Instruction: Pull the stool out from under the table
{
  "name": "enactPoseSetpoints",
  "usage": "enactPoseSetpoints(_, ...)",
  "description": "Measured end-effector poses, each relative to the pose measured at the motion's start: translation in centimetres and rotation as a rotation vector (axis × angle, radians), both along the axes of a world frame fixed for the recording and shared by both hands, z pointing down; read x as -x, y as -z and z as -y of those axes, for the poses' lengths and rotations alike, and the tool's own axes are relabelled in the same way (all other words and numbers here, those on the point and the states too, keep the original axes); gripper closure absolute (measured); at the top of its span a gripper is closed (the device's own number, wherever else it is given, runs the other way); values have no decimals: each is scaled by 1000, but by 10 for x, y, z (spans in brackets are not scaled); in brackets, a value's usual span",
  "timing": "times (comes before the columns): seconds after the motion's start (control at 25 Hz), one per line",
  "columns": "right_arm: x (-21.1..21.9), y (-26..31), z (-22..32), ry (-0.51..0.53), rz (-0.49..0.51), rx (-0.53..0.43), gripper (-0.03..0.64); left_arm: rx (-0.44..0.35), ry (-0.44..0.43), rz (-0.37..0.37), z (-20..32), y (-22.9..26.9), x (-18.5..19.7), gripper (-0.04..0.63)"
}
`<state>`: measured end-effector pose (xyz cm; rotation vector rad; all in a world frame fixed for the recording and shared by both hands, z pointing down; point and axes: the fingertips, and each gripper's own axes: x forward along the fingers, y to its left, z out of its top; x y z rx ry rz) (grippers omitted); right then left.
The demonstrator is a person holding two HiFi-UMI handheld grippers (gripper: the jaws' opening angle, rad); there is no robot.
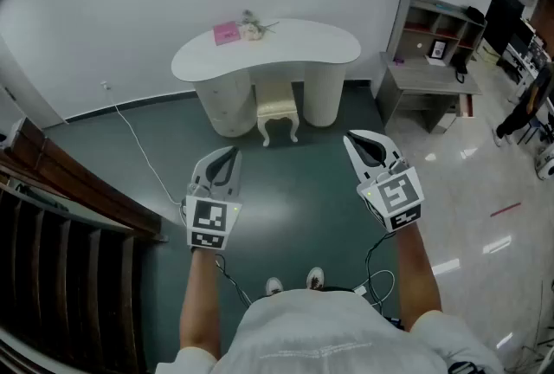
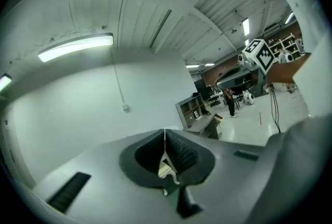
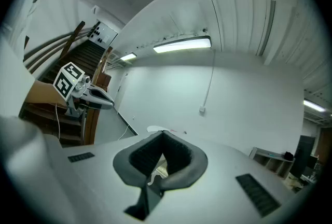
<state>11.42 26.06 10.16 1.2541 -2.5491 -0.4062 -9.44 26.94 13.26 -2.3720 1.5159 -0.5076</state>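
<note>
Stool [image 1: 277,111] stood at twelve o'clock from the person, tucked between the two pedestals of the white table [image 1: 294,48], with its seat front and two curved front legs showing past the tabletop. What showed of its seat ran long from nine to three o'clock, along the table's front, and its front faced six o'clock. Left gripper [image 1: 227,154], at seven o'clock of it, and right gripper [image 1: 357,141], at five o'clock, hung well apart from it, jaws clenched on nothing.

Head view: above the person, steeply down; desk [image 1: 294,52] far, at 12 o'clock.
Left gripper view: along own jaws, near level, toward desk.
Right gripper view: likewise.
Shared: stool [image 1: 278,114], distant in all three.
</note>
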Motion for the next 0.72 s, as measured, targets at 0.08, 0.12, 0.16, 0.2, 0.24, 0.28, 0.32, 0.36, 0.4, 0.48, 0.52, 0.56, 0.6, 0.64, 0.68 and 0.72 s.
enactPoseSetpoints(0.08,-1,-1,3,-2,1,-1,603,0,0,2,2,-2,-1,577)
enactPoseSetpoints(0.12,-2,-2,4,-3,2,-1,603,1,0,4,4,-2,-2,577)
enactPoseSetpoints(0.16,-3,-2,6,-4,5,0,603,2,0,5,5,-3,-2,577)
enactPoseSetpoints(0.2,-4,-3,7,-5,10,1,603,3,1,6,6,-4,-3,577)
enactPoseSetpoints(0.24,-5,-4,9,-6,19,3,603,5,2,7,7,-5,-3,577)
enactPoseSetpoints(0.28,-6,-4,11,-6,30,6,603,7,4,8,9,-6,-3,577)
enactPoseSetpoints(0.32,-7,-4,13,-6,42,11,603,9,5,10,11,-6,-3,577)
enactPoseSetpoints(0.36,-9,-5,16,-7,52,15,603,10,6,12,13,-7,-4,577)
enactPoseSetpoints(0.4,-10,-5,18,-8,59,17,603,11,6,14,16,-7,-5,577)
enactPoseSetpoints(0.48,-14,-7,22,-11,61,16,603,12,5,17,21,-9,-9,577)
enactPoseSetpoints(0.52,-17,-8,24,-14,56,13,603,13,5,18,23,-10,-11,577)
enactPoseSetpoints(0.56,-20,-8,27,-17,49,9,603,14,5,18,26,-11,-14,577)
enactPoseSetpoints(0.6,-25,-9,30,-21,42,6,603,15,7,18,29,-12,-16,577)
enactPoseSetpoints(0.64,-30,-9,33,-24,38,4,603,15,9,17,33,-12,-20,577)
enactPoseSetpoints(0.68,-35,-10,36,-25,36,5,603,15,12,15,36,-12,-24,577)
enactPoseSetpoints(0.72,-41,-11,39,-25,35,7,603,15,15,13,39,-13,-28,577)
